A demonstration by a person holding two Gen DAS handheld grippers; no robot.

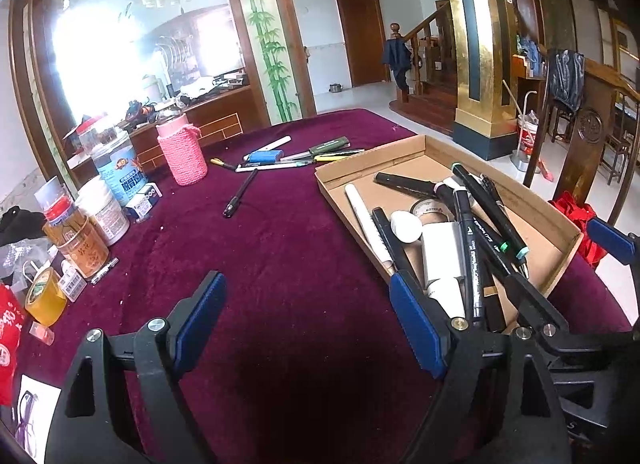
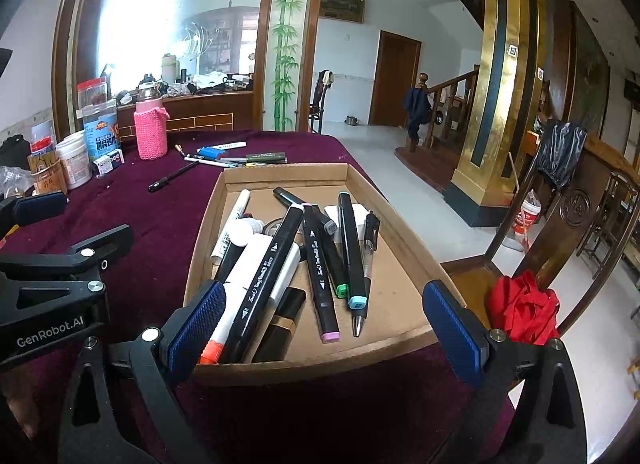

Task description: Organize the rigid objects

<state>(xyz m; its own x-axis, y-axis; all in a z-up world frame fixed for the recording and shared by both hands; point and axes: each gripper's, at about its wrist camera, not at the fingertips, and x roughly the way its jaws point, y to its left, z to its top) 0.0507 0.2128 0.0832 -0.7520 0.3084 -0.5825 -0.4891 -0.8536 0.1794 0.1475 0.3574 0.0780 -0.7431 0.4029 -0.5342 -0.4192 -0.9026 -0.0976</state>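
A shallow cardboard tray (image 1: 416, 151) (image 2: 280, 173) on the maroon tablecloth holds several markers, pens, a white tube and a tape roll. A loose black pen (image 1: 240, 193) (image 2: 173, 176) lies on the cloth left of the tray. More pens and a blue object (image 1: 264, 155) (image 2: 214, 152) lie in a cluster at the far side. My left gripper (image 1: 308, 328) is open and empty over bare cloth, left of the tray. My right gripper (image 2: 324, 328) is open and empty, its fingers on either side of the tray's near end.
A pink knitted bottle (image 1: 182, 153) (image 2: 151, 129), jars and cans (image 1: 116, 175), a yellow tape roll (image 1: 44, 296) and small boxes crowd the left side. A wooden chair with a red bag (image 2: 524, 308) stands right of the table's edge.
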